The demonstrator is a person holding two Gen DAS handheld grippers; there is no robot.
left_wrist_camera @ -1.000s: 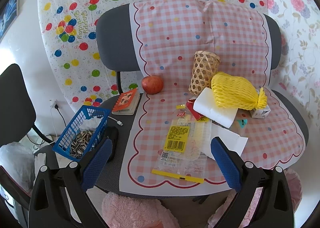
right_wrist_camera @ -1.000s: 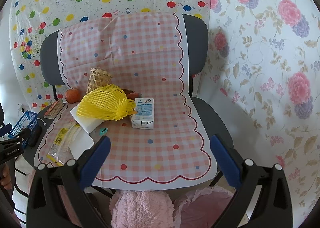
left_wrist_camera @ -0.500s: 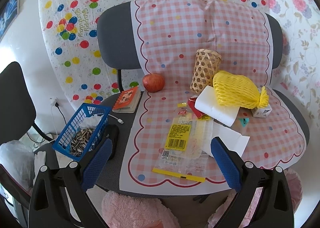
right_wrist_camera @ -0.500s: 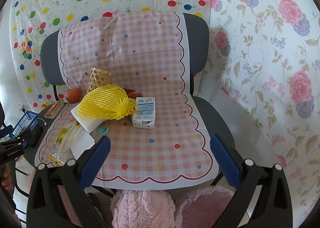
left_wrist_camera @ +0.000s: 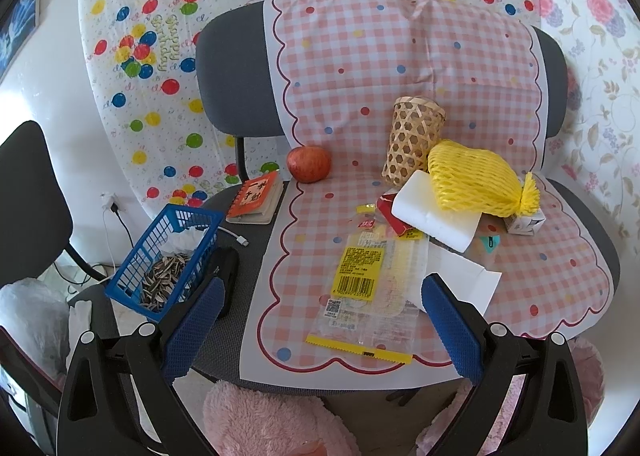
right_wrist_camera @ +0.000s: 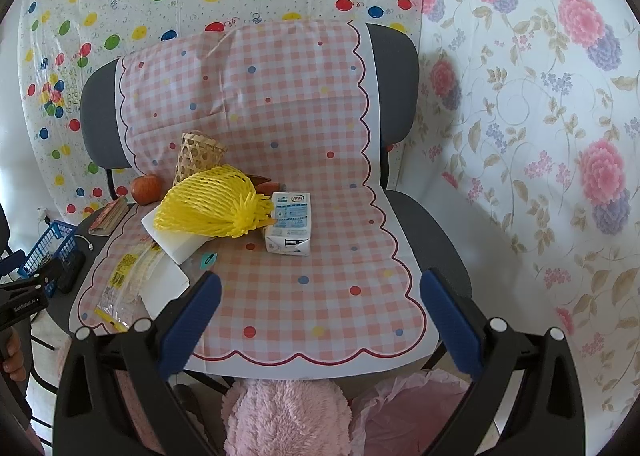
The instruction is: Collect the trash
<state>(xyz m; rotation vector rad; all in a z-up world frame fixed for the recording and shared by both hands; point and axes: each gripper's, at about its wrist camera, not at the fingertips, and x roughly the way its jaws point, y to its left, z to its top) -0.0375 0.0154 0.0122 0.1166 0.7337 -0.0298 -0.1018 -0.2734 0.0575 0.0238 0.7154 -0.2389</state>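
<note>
Trash lies on a chair seat covered by a pink checked cloth (left_wrist_camera: 540, 268). A clear snack wrapper with a yellow label (left_wrist_camera: 366, 288) lies near the front, with white paper (left_wrist_camera: 464, 284), a white foam block (left_wrist_camera: 432, 216), a yellow foam net (left_wrist_camera: 472, 184) and a small carton (left_wrist_camera: 524, 222) behind it. My left gripper (left_wrist_camera: 320, 312) is open and empty, hovering over the wrapper's front. My right gripper (right_wrist_camera: 320, 316) is open and empty over bare cloth, in front of the carton (right_wrist_camera: 290, 222) and the yellow net (right_wrist_camera: 212, 208).
A woven bamboo cup (left_wrist_camera: 412, 140), an apple (left_wrist_camera: 308, 164) and an orange notebook (left_wrist_camera: 256, 196) sit at the back left. A blue basket of seed shells (left_wrist_camera: 168, 256) stands at the seat's left edge. A pink fluffy thing (right_wrist_camera: 284, 416) lies below the front edge.
Both grippers have shifted very slightly; the scene sits a little higher in the left wrist view. Nothing was taken hold of or moved.
</note>
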